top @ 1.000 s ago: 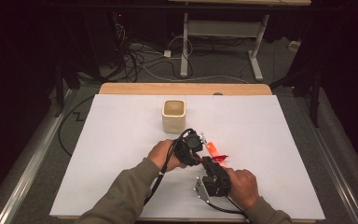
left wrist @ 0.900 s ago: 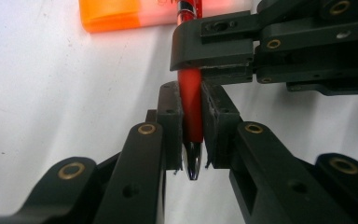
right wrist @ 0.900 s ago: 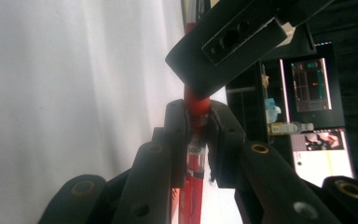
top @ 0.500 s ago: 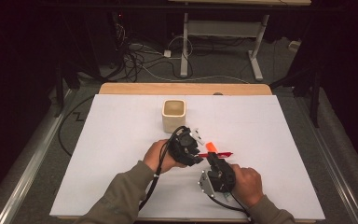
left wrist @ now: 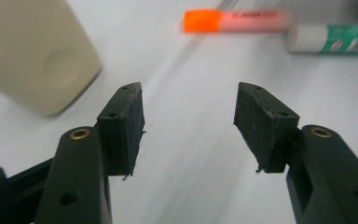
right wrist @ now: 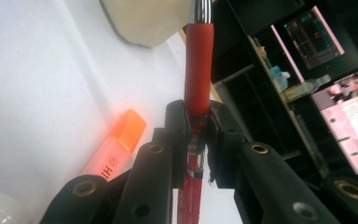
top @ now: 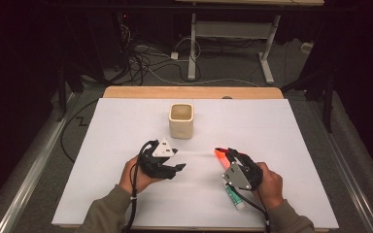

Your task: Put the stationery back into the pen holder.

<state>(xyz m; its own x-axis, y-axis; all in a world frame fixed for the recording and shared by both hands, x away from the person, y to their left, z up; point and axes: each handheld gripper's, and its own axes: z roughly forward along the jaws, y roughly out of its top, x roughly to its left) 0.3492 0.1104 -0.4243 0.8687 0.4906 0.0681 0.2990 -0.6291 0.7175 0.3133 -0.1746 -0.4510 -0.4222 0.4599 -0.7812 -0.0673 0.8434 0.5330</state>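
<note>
Between the right gripper's [right wrist: 198, 128] jaws a red pen [right wrist: 198, 65] is clamped, tip toward the cream cup [top: 181, 120] that stands near the far edge of the white table [top: 102, 145]. To do this well, I'd say keep that pinch firm, lift clear of the orange highlighter [top: 219, 154] and green marker [top: 234, 196] lying beneath, and tip the pen upright over the cup's mouth. The left gripper [top: 175, 169], empty, its jaws just opening and now apart, should stay aside.

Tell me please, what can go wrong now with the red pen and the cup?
1. The right gripper pinches the red pen near one end between its fingers, so the pen may tilt or slip.
2. The cream cup stands free on the table; a bump could tip it.
3. The orange highlighter and green marker could be knocked.
</note>
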